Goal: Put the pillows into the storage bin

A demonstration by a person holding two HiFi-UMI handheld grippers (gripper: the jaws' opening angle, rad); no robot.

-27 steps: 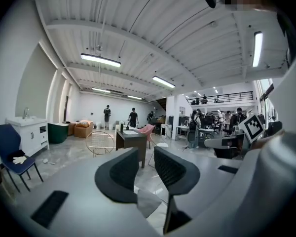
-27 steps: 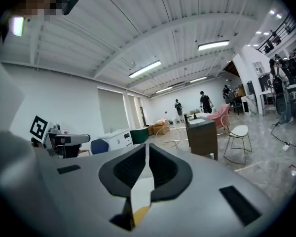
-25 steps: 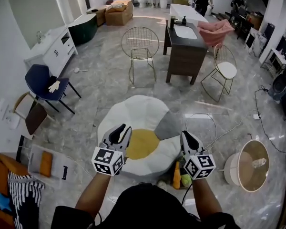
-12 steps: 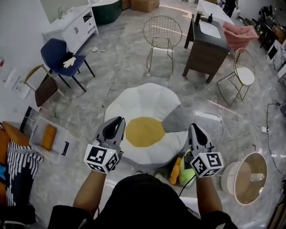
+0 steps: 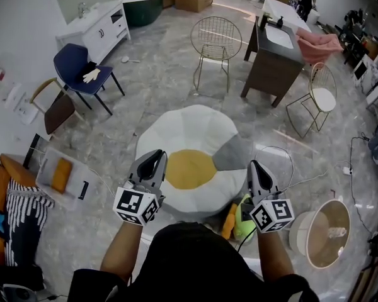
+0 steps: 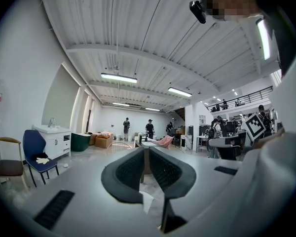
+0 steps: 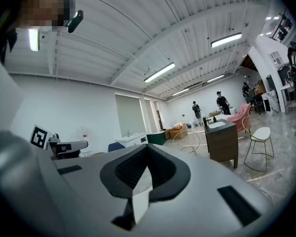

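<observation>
head view, left gripper [image 5: 156, 156]: you hold it out level over the near left edge of the round cushion; its jaws are drawn in to a slit with nothing in them.
head view, right gripper [image 5: 254, 165]: level as well, at the cushion's near right edge; jaws together, empty.
head view, round cushion [image 5: 195, 145]: white with a yellow centre and a grey wedge, flat on the floor between your two grippers.
head view, small pillows: an orange pillow [image 5: 229, 219] and a green pillow [image 5: 242, 207] lie touching each other on the floor, against the cushion's near right edge and just beside your right gripper.
head view, clear bin [image 5: 50, 190]: on the floor well off to your left, apart from the cushion, with an orange pad [image 5: 61, 175] inside.
head view, round tub [image 5: 327, 231]: on the floor to your right, something pale in it.
head view, room: a wire chair [image 5: 215, 39] and a dark cabinet [image 5: 274, 55] stand beyond the cushion; a blue chair [image 5: 79, 68] at the left has a white glove [image 5: 91, 75] on its seat.
left gripper view, left gripper [image 6: 145, 150]: your jaws have just been closing and now stand all but together, with only a thin gap and nothing between them.
left gripper view, room: the blue chair [image 6: 35, 147] at the left, people [image 6: 126, 127] standing far off.
right gripper view, right gripper [image 7: 147, 146]: the pads meet at the tips and hold nothing.
right gripper view, room: the dark cabinet [image 7: 222, 139] and a white-seated chair [image 7: 259, 135] to the right, the wire chair [image 7: 190, 141] beside the cabinet.
</observation>
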